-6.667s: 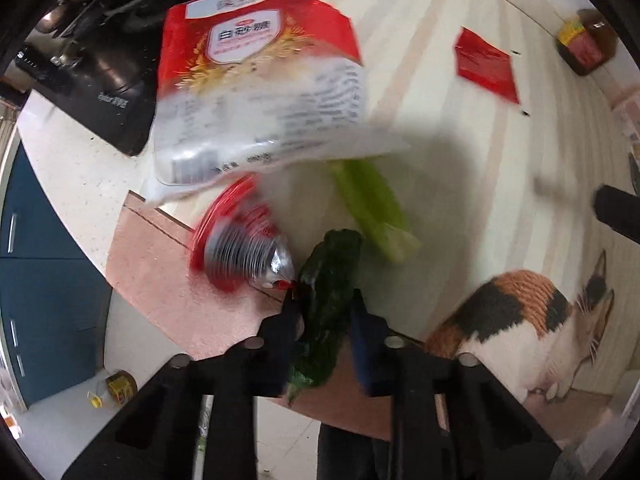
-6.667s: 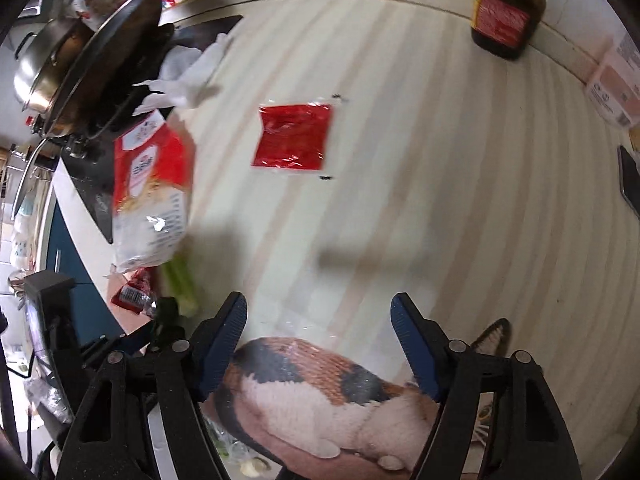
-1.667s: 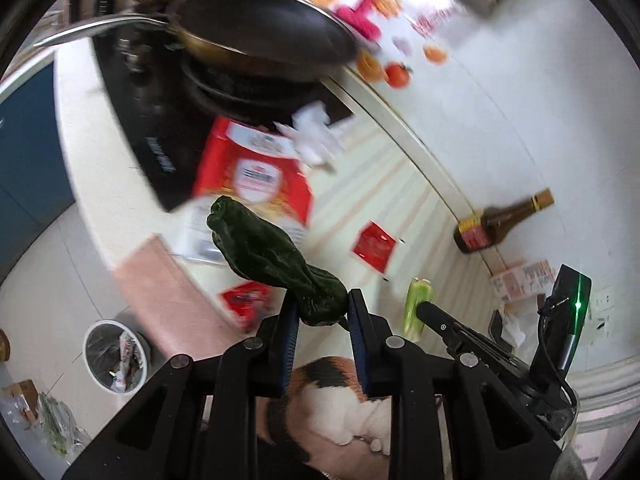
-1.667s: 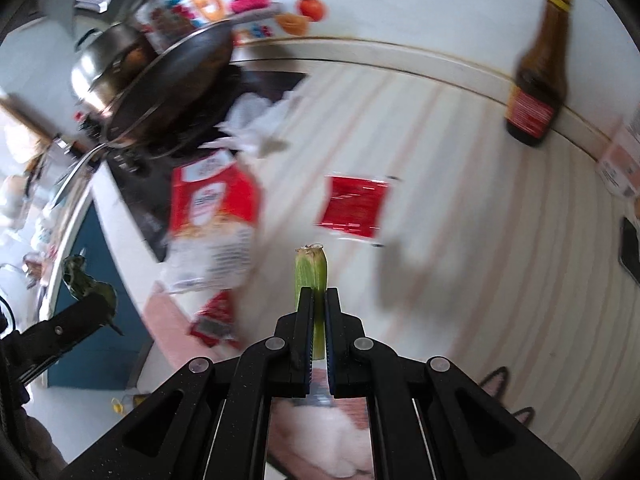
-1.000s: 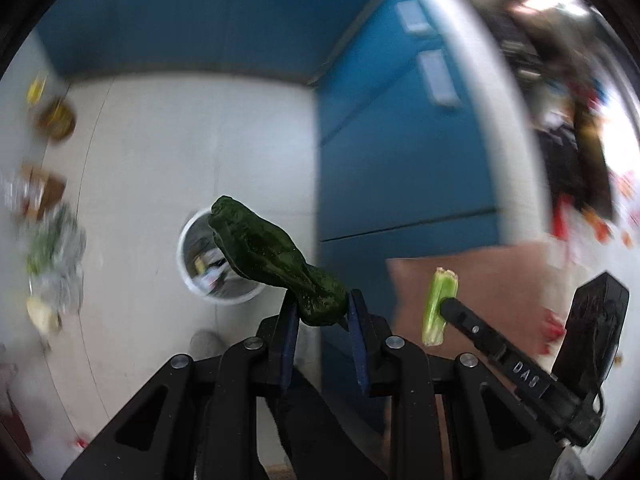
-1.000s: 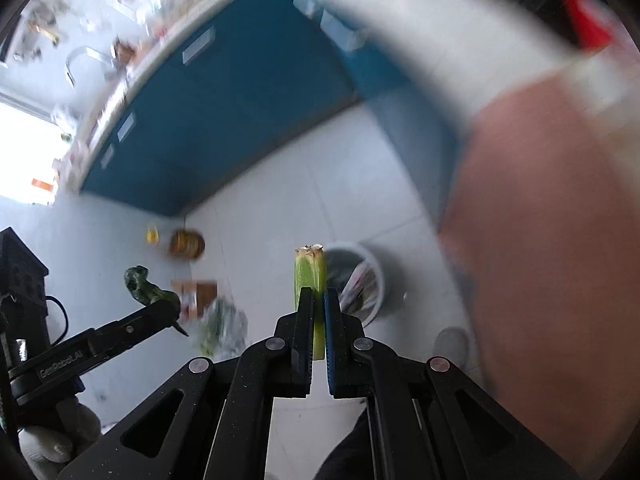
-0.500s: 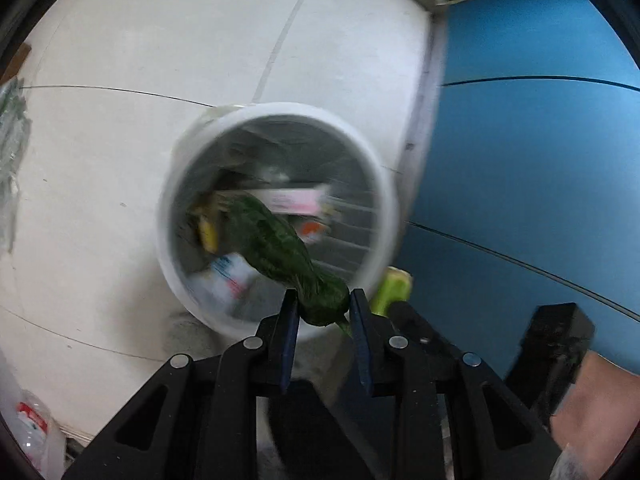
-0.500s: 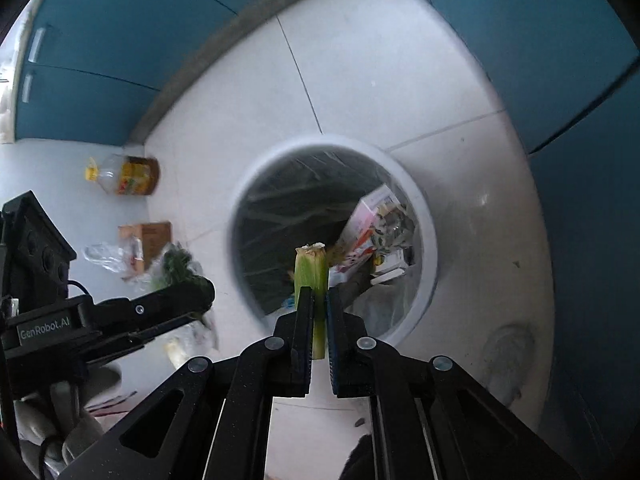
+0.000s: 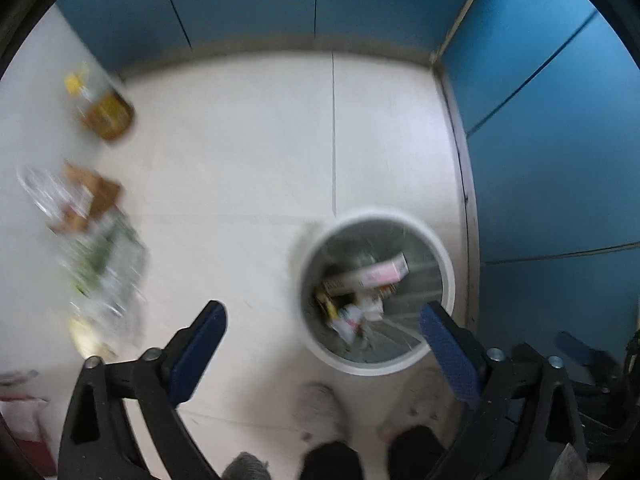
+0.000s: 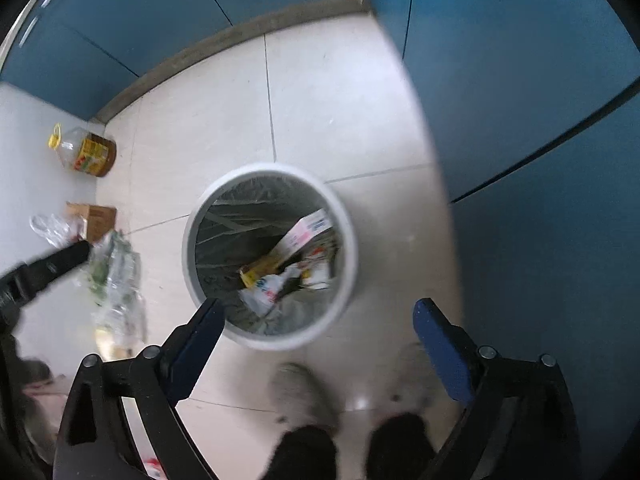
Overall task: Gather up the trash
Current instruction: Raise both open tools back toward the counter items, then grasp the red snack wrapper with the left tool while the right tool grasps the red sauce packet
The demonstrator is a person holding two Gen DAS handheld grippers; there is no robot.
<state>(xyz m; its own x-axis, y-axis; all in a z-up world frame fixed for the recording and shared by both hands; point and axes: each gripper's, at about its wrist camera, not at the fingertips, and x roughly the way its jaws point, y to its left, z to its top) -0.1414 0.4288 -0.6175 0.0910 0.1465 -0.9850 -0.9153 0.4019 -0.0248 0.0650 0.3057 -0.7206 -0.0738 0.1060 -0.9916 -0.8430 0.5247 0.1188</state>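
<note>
1. Down on the pale tiled floor [image 10: 328, 92], close to the foot of the blue cabinet doors [image 10: 520, 120], stands the round white waste bin with a grey plastic liner [image 10: 192, 236].
2. Both tools hang above it. The left gripper [image 9: 322, 334] is spread wide and carries nothing; the right gripper [image 10: 316, 326] is likewise wide and bare.
3. Inside the bin, toward its cabinet side, lie a long pink-and-white cardboard box [image 10: 306, 232], a crumpled white wrapper [image 10: 266, 288] and other scraps I cannot make out.
4. Such kitchen litter looks light and soft. I judge wrappers will crumple and may slip, so a pinch across a folded edge suits them; limp vegetable scraps want a grip near the middle, so that neither end droops.
5. The bin looks thin-walled and easily tipped, and its liner snags; better to release from above than to reach in.
6. Off by the far floor edge sit an amber oil jug with a yellow cap [image 10: 86, 152], a small brown carton [image 10: 94, 218] and a clear plastic bag of greens [image 10: 116, 276].
</note>
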